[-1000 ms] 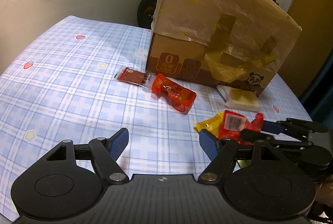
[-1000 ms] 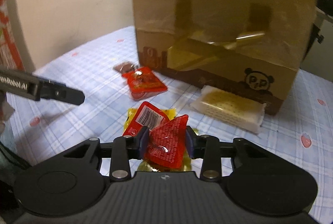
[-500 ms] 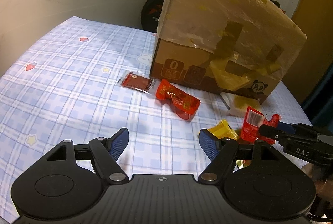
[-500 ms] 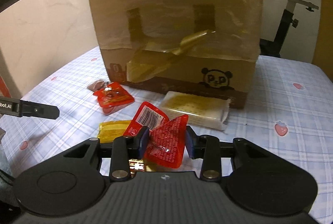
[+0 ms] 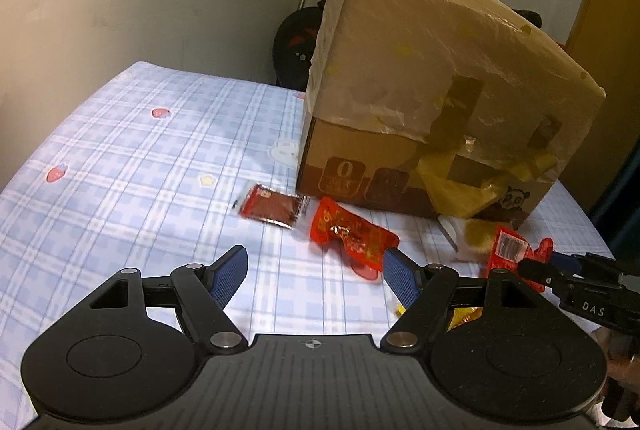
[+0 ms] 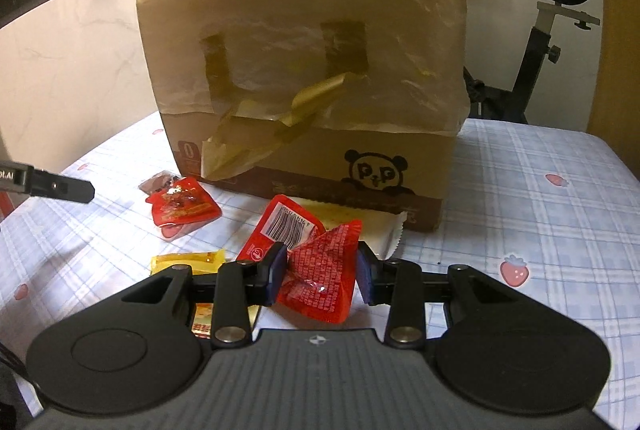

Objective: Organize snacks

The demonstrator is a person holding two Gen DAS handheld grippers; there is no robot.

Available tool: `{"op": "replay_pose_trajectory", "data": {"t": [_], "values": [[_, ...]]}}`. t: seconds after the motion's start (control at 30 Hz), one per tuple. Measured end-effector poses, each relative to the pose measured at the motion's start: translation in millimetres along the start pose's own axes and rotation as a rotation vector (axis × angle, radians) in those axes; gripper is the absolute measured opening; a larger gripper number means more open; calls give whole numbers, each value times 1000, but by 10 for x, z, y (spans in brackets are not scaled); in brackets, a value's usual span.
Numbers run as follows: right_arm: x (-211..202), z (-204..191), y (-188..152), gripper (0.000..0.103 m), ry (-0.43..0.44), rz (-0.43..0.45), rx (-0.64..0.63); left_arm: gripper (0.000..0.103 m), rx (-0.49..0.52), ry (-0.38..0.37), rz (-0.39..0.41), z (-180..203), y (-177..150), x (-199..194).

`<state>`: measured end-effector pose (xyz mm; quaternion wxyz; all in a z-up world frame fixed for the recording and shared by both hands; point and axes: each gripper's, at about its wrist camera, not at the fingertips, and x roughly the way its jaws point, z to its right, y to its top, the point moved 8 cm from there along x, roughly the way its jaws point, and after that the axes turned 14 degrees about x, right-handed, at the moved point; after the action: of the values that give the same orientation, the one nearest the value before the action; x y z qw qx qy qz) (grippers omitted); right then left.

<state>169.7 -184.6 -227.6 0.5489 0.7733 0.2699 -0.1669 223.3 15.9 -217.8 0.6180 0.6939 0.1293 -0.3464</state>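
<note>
In the left wrist view the blue plaid counter (image 5: 132, 166) runs wide and bare across the left half of the frame, with its far edge curving along the wall at upper left; that is where I have the most free room. The right half is crowded: the big cardboard box (image 5: 440, 102), draped in wrinkled plastic and tape, fills the upper right. In the right wrist view the same box stands centre frame, and bare cloth opens to its right, reaching the counter's edge at far right.

Snacks lie along the box's foot. A dark red sachet (image 5: 274, 207) rests flat at centre, just left of a bright red-orange packet (image 5: 352, 236) that sits just beyond the right finger of my left gripper (image 5: 316, 272). Those fingers stand wide apart above the cloth, with nothing between them and touching nothing.

My right gripper (image 6: 322, 272) is clamped on a crumpled red packet (image 6: 320, 270): both fingers press its sides, and the wrapper bulges between them with its barcode flap sticking up toward the upper left. It is lifted clear of the cloth. Behind it, a white-wrapped cracker bar (image 6: 384, 230) lies against the box's bottom edge. A yellow packet (image 6: 188, 262) lies flat at lower left, partly hidden under my gripper's body. The left gripper's finger pokes in at the left edge of that frame, well apart from the red-orange packet.
</note>
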Motion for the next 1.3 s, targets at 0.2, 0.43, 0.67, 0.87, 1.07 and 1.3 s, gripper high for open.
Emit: {"op": "replay_pose_trajectory", "data": {"t": [0.2, 0.43, 0.67, 0.87, 1.07, 1.3], "values": [[44, 44, -19, 39, 1, 3, 20, 77, 24, 5, 7, 8, 58, 37], [80, 78, -43, 39, -2, 5, 39, 77, 25, 13, 0, -5, 57, 92], [75, 140, -68, 39, -4, 14, 72, 77, 44, 15, -2, -10, 66, 140], [80, 126, -79, 39, 2, 16, 72, 77, 68, 12, -11, 24, 65, 220], [85, 165, -77, 39, 7, 17, 105, 76, 103, -13, -25, 112, 90, 375], [90, 149, -87, 39, 17, 13, 99, 68, 20, -64, -93, 257, 29, 594]]}}
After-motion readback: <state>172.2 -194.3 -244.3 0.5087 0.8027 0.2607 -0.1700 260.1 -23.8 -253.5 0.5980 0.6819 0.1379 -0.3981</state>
